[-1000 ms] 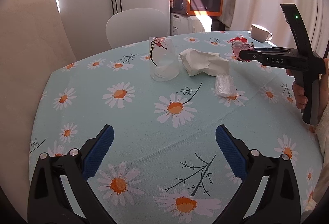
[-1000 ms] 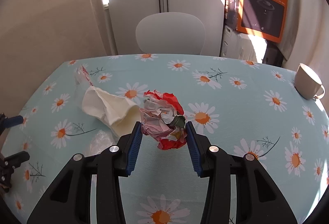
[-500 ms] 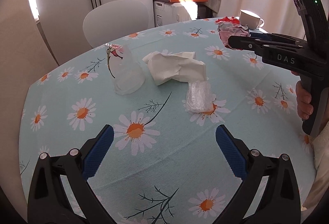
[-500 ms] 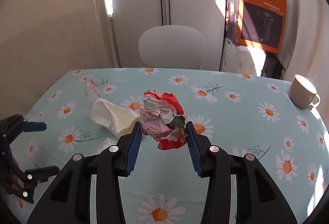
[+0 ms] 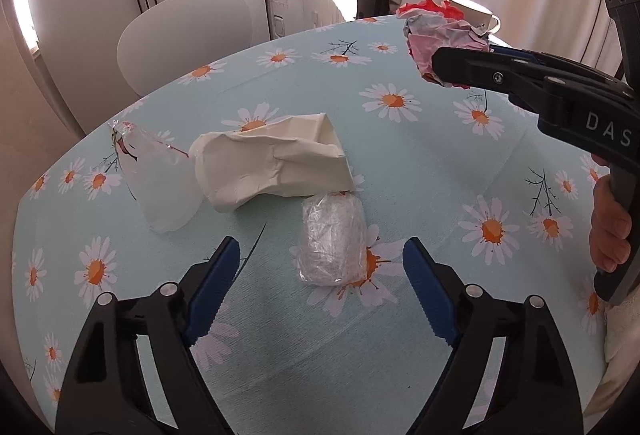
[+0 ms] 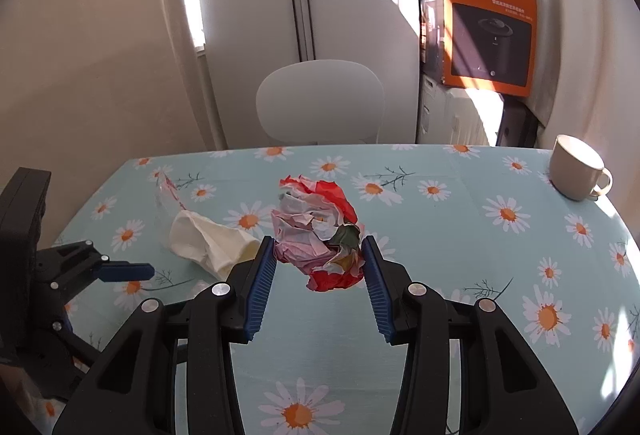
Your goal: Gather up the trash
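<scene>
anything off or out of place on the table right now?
Only the trash itself: a crumpled clear plastic wad, a crushed white paper bag and an upended clear plastic cup on the tablecloth. The mug stands upright, nothing spilled. The right gripper holds a red crumpled wrapper.

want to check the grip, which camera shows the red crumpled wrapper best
The right wrist view: the red crumpled wrapper sits centred, squeezed between the right claw fingers, held off the table. The left wrist view shows it only at the far right, side-on, partly hidden by that claw.
</scene>
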Motion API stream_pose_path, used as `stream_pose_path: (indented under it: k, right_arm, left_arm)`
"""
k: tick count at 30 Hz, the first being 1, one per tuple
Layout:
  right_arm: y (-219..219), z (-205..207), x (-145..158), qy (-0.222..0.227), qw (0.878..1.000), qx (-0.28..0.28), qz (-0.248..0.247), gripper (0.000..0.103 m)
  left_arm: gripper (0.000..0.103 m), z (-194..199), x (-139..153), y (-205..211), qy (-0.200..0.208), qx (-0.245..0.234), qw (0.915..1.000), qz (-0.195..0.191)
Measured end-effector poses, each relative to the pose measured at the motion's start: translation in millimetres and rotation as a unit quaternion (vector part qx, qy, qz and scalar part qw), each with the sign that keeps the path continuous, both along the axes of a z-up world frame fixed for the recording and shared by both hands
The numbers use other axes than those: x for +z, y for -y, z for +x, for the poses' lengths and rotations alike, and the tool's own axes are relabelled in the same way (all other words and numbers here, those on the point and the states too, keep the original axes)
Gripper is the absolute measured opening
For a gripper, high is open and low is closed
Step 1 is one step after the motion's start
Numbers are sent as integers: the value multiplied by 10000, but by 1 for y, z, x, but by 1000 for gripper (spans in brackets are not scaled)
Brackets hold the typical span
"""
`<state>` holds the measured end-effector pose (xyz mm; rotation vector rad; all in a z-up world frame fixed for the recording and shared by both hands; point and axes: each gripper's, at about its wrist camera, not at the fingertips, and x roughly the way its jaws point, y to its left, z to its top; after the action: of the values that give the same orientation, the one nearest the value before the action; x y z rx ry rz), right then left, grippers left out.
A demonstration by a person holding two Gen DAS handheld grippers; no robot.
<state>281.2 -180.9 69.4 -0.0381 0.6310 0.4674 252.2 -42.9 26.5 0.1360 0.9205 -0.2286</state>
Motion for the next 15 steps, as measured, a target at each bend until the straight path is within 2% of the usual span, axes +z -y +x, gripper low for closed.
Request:
stream_pose_path:
  k: [2, 4, 5, 12, 15]
  right_arm:
    - [-1, 1, -1, -4, 10000, -21, -39, 41]
    - [-2, 1, -2, -3, 10000, -23, -80, 41]
    - [-3, 0, -2, 3, 10000, -20, -90, 41]
    - [-5, -2, -1, 59, 9999, 27, -115, 41]
    - [-7, -3, -1, 67, 9998, 71, -152, 41]
  left_arm:
    - [74, 6, -3, 1, -72, 16, 10000, -63]
    - [57, 12, -7, 3, -168, 4, 9998, -63]
    - [40, 13, -9, 4, -225, -18, 9997, -79]
    - [40, 5, 0, -12, -127, 130, 9994, -296]
    - [40, -3, 6, -16, 22, 222, 9994, -247]
